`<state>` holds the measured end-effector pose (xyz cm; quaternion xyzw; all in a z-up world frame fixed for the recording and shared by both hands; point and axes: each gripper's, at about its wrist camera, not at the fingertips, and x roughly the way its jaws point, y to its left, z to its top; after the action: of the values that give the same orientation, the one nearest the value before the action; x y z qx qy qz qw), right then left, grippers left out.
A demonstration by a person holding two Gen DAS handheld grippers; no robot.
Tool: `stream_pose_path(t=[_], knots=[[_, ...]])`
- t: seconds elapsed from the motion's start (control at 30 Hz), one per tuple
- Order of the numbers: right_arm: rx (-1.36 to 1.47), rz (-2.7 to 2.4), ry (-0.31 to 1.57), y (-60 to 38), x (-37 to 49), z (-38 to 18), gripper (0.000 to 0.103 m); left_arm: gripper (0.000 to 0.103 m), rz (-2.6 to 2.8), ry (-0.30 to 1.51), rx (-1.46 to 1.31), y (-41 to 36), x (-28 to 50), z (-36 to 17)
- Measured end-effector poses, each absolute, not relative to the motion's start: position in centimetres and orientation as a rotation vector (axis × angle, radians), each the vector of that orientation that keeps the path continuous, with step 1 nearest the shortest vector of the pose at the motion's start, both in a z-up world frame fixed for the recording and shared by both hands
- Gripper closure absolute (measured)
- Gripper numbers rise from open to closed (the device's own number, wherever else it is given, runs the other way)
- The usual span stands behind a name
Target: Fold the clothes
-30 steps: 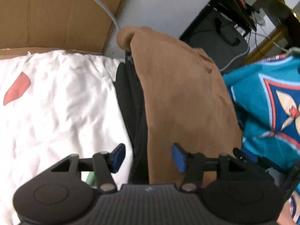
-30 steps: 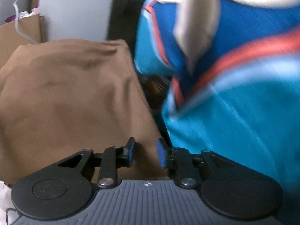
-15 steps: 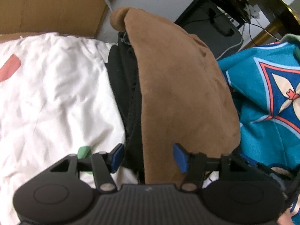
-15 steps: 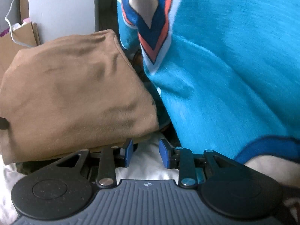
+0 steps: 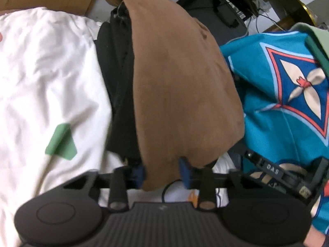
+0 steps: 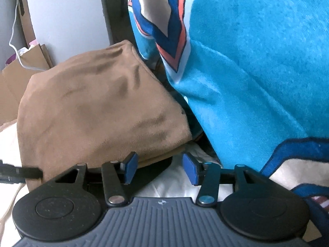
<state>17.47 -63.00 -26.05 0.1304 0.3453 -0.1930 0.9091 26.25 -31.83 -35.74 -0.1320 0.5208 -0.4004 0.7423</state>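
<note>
The left gripper point(image 5: 162, 174) was closing its jaws on the near corner of the brown garment point(image 5: 176, 86), draped over black clothing point(image 5: 117, 94) on the white sheet point(image 5: 47, 78).

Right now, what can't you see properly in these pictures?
- Left wrist view: the brown garment covers most of the black garment under it.
- Same view: the left gripper body hides the brown hem's end.
- Right wrist view: the turquoise patterned top is cut off by the edges.

Left tool point(image 5: 162, 173) closing, seemingly gripping; right tool point(image 6: 160, 168) opening, empty.
</note>
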Motion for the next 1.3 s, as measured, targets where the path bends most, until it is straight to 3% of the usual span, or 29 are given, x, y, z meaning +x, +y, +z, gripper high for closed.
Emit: stream_pose_path(t=[0.1, 0.43, 0.53, 0.57, 0.63, 0.67, 0.7, 0.77, 0.9, 1.07, 1.3], knots=[[0.260, -0.398, 0.721, -62.9, 18.1, -26.2, 0.047, 0.090, -0.881, 1.146, -0.329, -30.6, 26.1, -35.8], [0.273, -0.372, 0.733, -64.1, 18.1, -26.9, 0.047, 0.093, -0.850, 1.184, -0.334, -27.6, 24.6, -34.7], [0.345, -0.382, 0.754, -63.9, 17.5, -26.8, 0.047, 0.090, -0.804, 1.185, -0.330, -25.5, 23.8, -33.6], [0.379, -0.389, 0.763, -63.8, 17.2, -26.8, 0.047, 0.086, -0.783, 1.172, -0.326, -24.7, 23.5, -32.7], [0.436, -0.405, 0.778, -63.4, 16.6, -26.8, 0.045, 0.065, -0.742, 1.143, -0.296, -23.3, 23.0, -30.8], [0.449, -0.413, 0.785, -63.1, 16.4, -26.7, 0.039, 0.049, -0.722, 1.129, -0.281, -22.6, 22.8, -29.9], [0.456, -0.416, 0.790, -62.6, 16.2, -26.6, 0.035, 0.041, -0.693, 1.111, -0.259, -21.9, 22.5, -28.8], [0.454, -0.415, 0.787, -61.5, 15.6, -26.1, 0.023, 0.038, -0.666, 1.088, -0.238, -20.7, 22.2, -27.1], [0.443, -0.418, 0.774, -59.3, 14.5, -24.5, 0.014, 0.020, -0.595, 1.065, -0.158, -18.7, 21.3, -24.0], [0.459, -0.426, 0.776, -57.7, 13.2, -20.8, 0.004, 0.012, -0.540, 1.019, -0.044, -17.2, 19.9, -20.3], [0.428, -0.427, 0.875, -53.9, 11.5, -16.3, 0.003, 0.003, -0.489, 0.988, 0.009, -15.6, 18.1, -15.9]])
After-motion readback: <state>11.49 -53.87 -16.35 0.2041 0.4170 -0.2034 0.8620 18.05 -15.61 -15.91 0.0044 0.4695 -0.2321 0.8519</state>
